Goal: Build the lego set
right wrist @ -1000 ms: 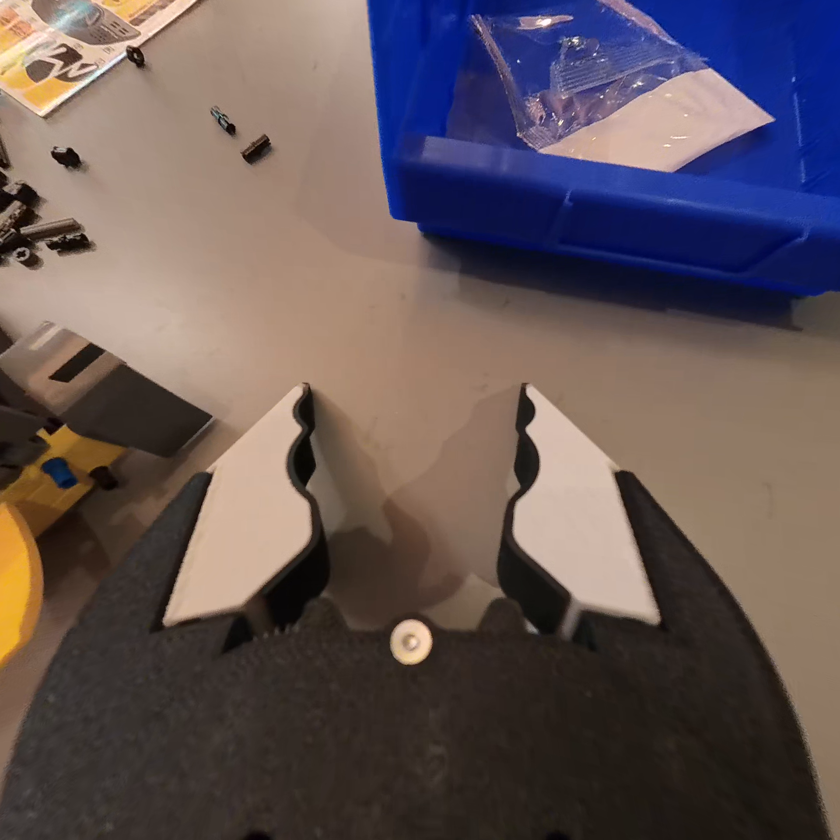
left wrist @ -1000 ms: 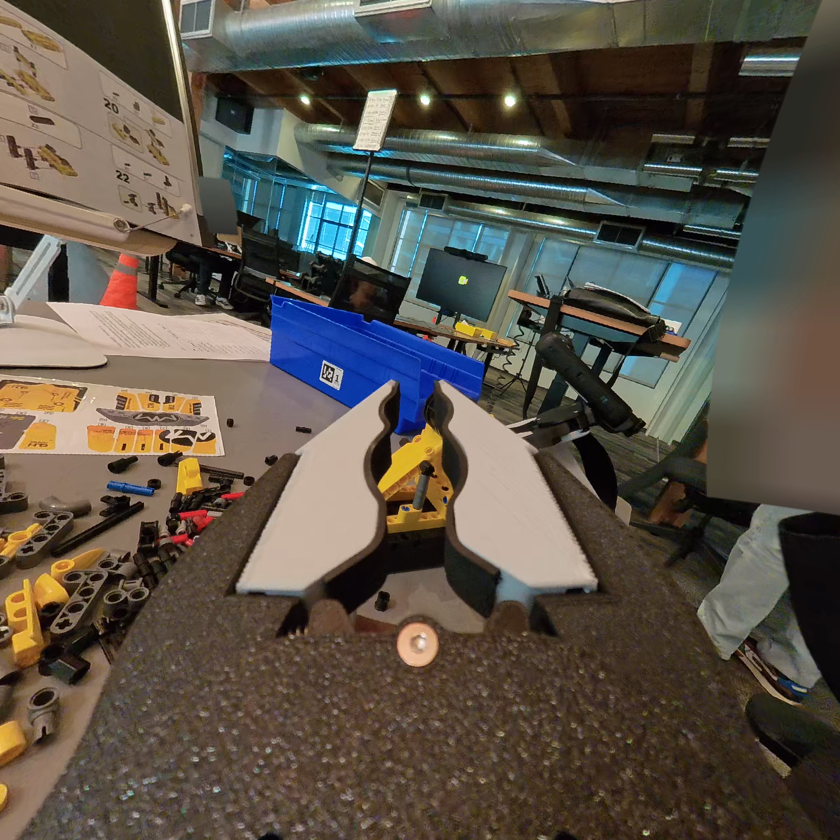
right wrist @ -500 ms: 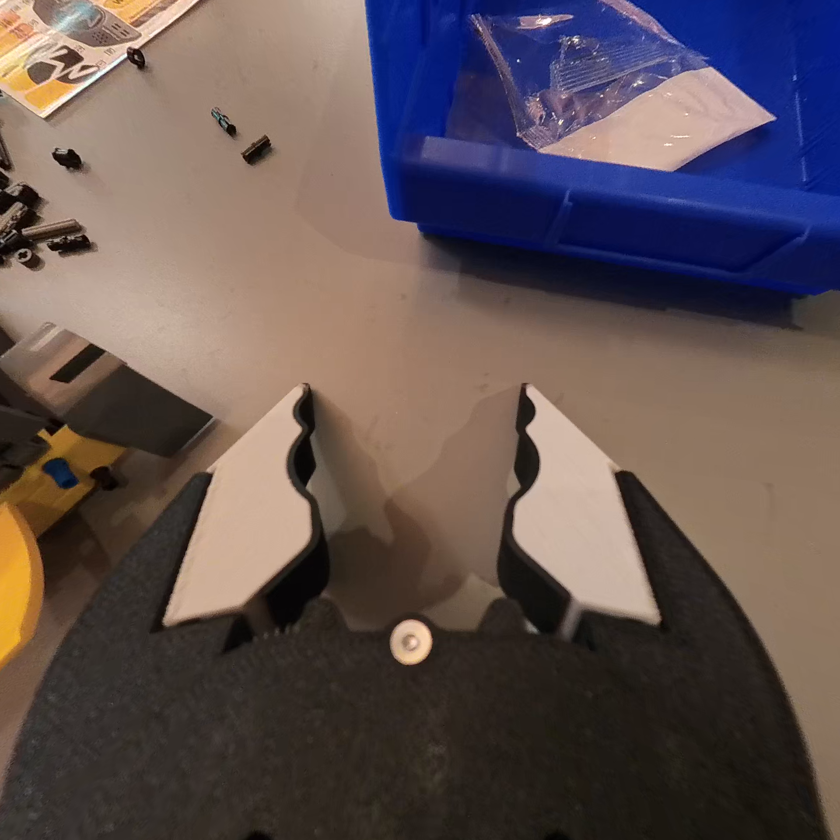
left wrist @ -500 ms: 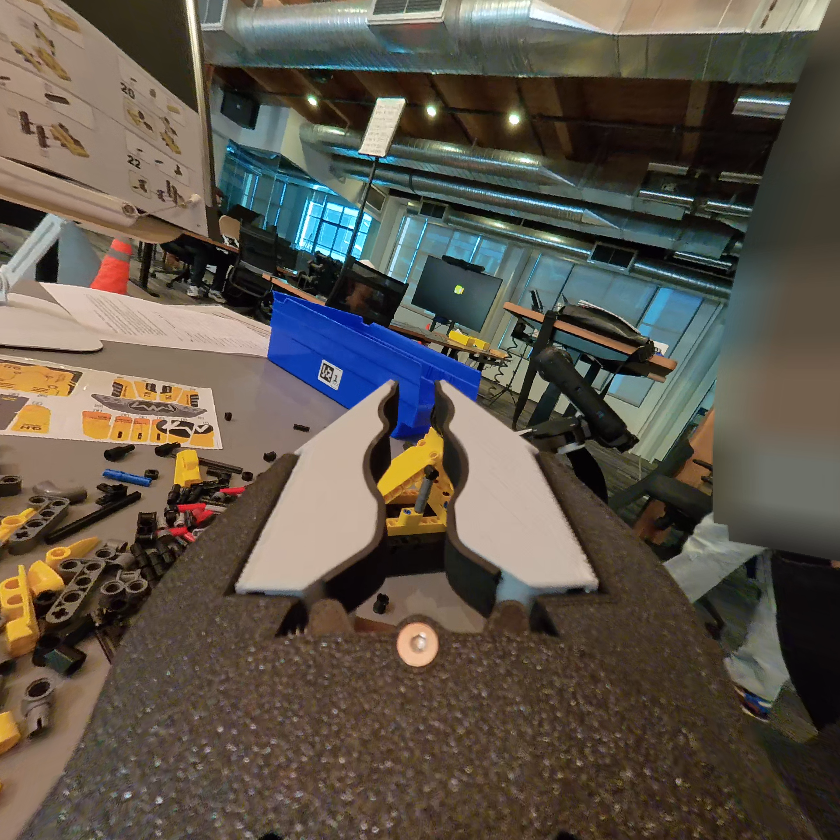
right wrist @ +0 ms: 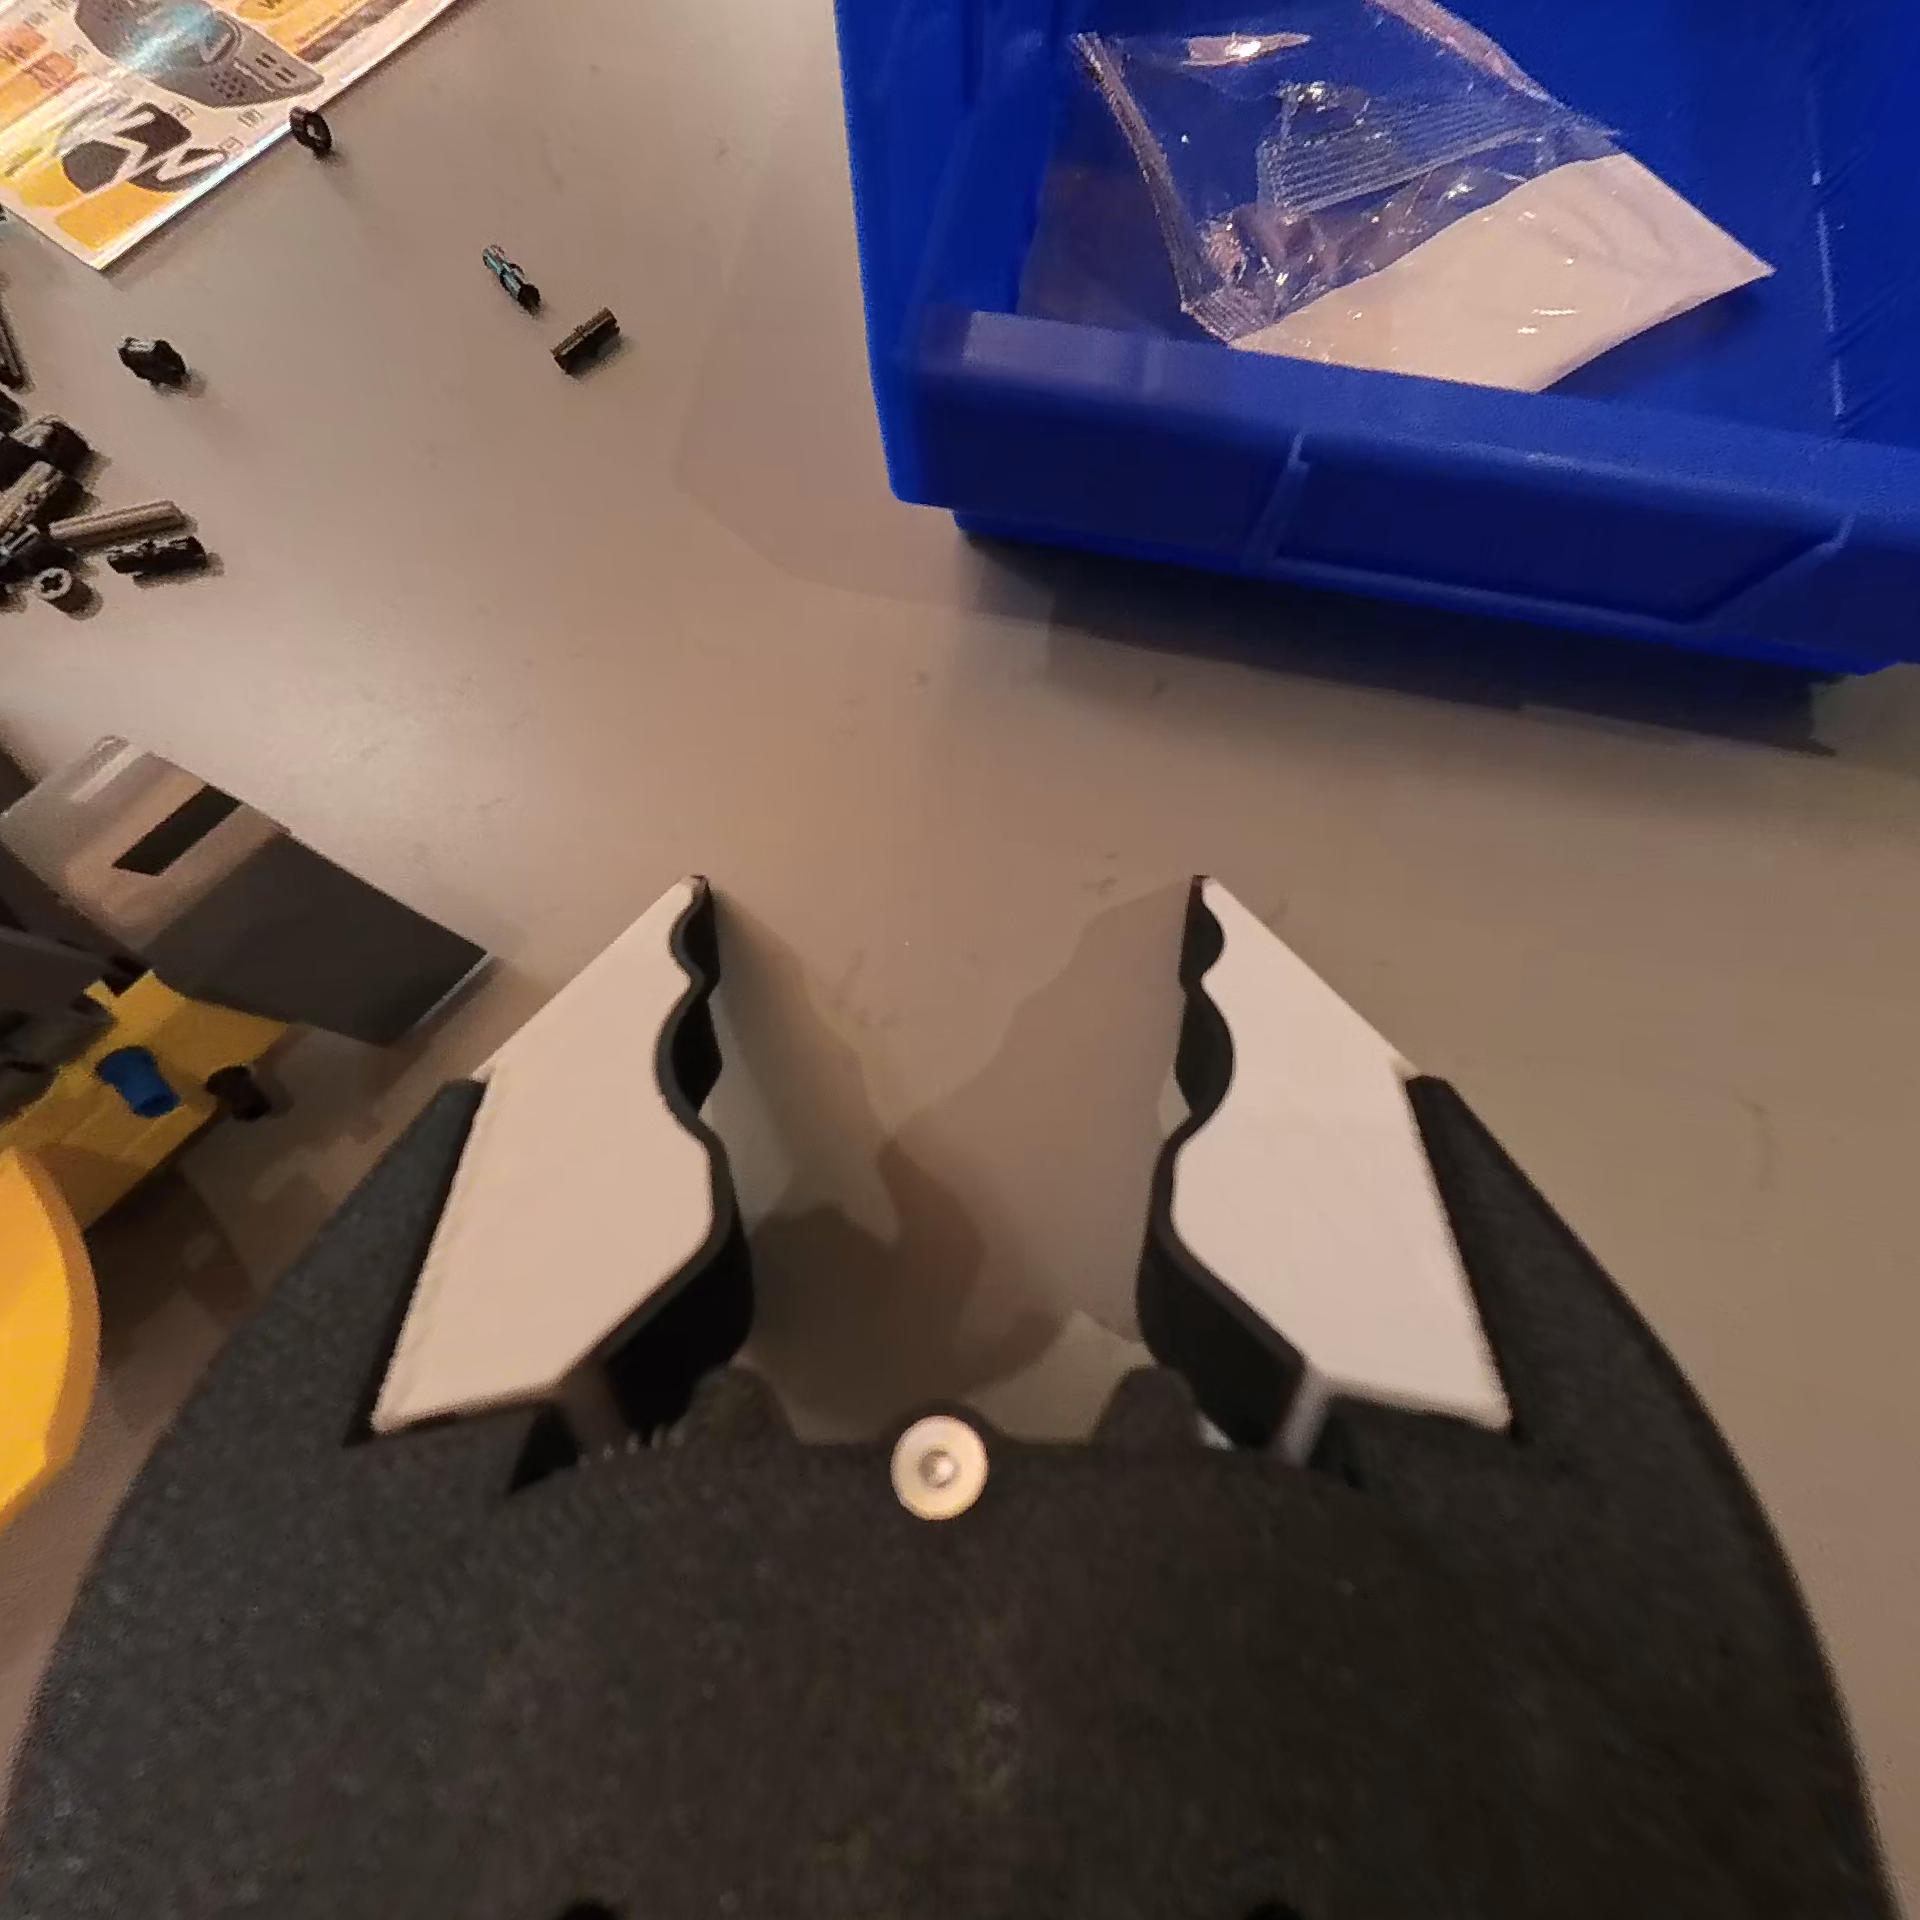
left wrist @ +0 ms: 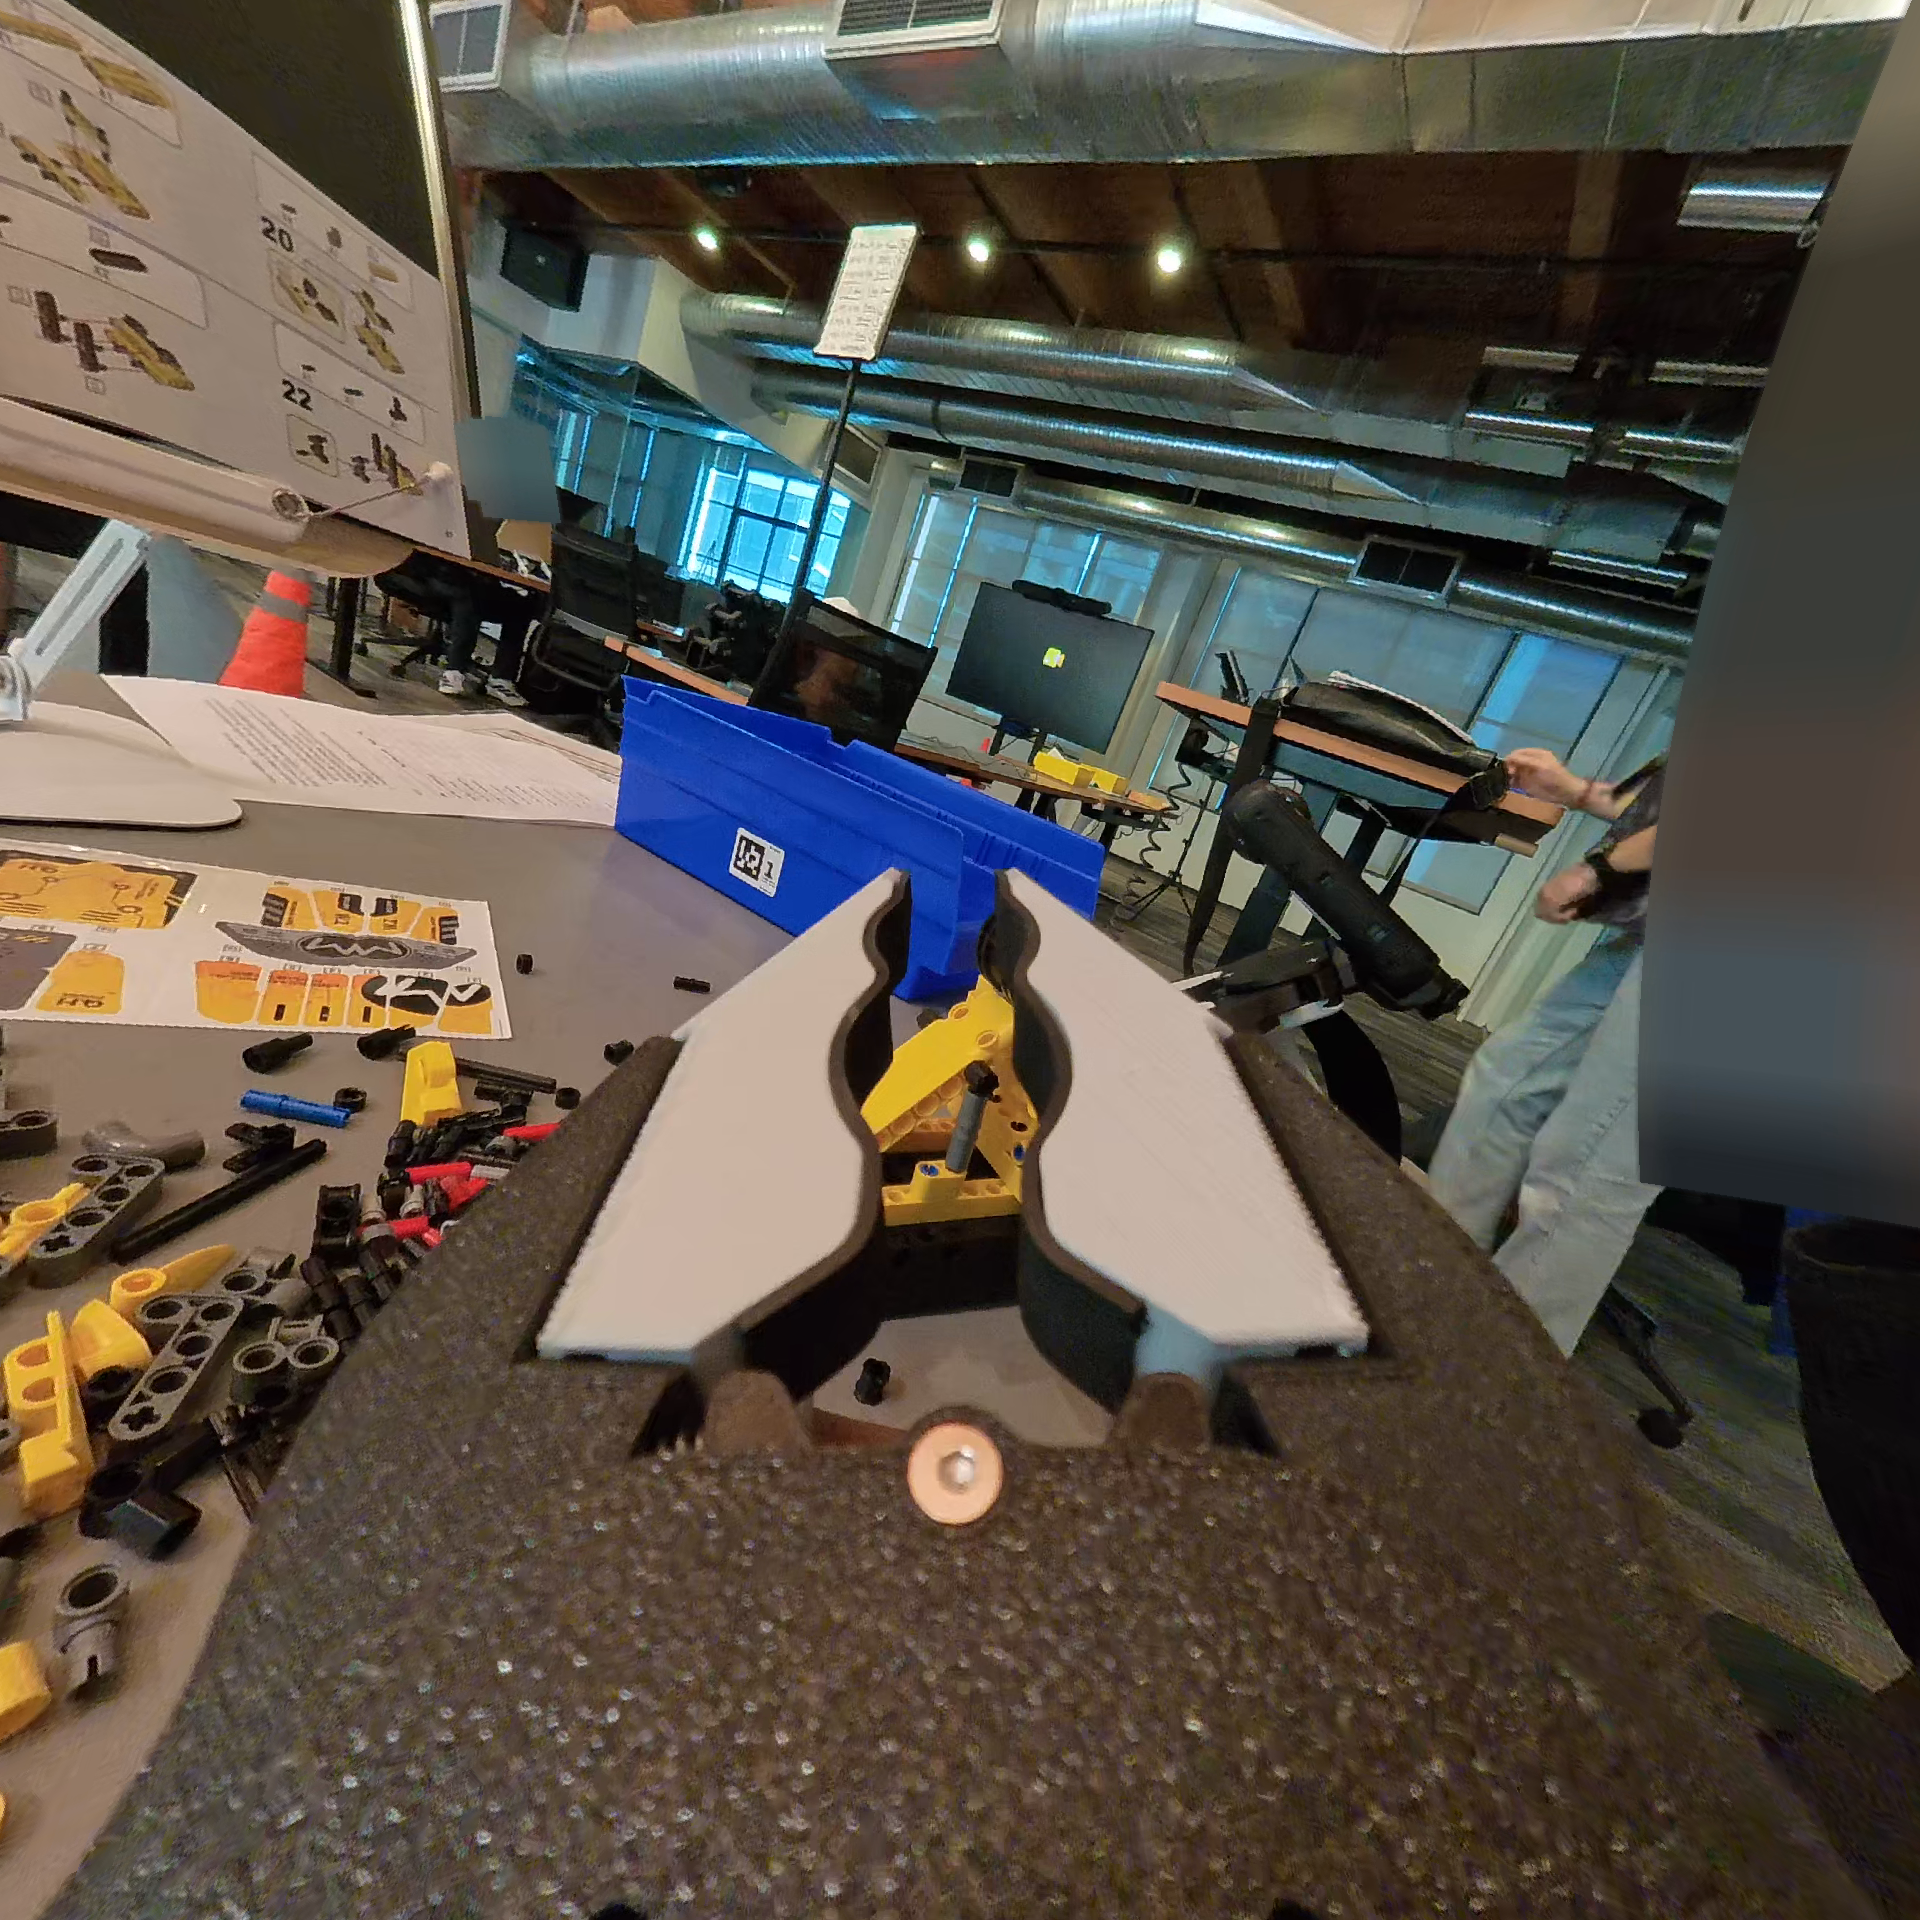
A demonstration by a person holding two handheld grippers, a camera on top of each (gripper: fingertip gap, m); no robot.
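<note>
My left gripper [left wrist: 951, 894] is shut on a yellow brick assembly [left wrist: 951, 1127] with a grey pin standing in it, held just above the grey table [left wrist: 603, 935]. The same assembly [right wrist: 114, 1081] shows at the left edge of the right wrist view, clamped by the left gripper's grey fingers [right wrist: 260, 925]. My right gripper [right wrist: 951, 904] is open and empty, over bare table, with a blue bin [right wrist: 1455, 468] ahead of it. The bin holds a clear plastic bag [right wrist: 1351, 239].
Loose black, yellow, grey and red bricks [left wrist: 208, 1299] lie at the left. A sticker sheet [left wrist: 239, 951] lies beyond them. An instruction booklet [left wrist: 208, 260] stands on a holder at upper left. A few black pins [right wrist: 587, 338] lie near the bin. A person [left wrist: 1558, 1039] stands at right. Some 30 cm of space lies between my two pairs of fingers.
The left gripper has swung slightly, still holding the yellow assembly, and the person at right has shifted. The right gripper has not visibly moved.
</note>
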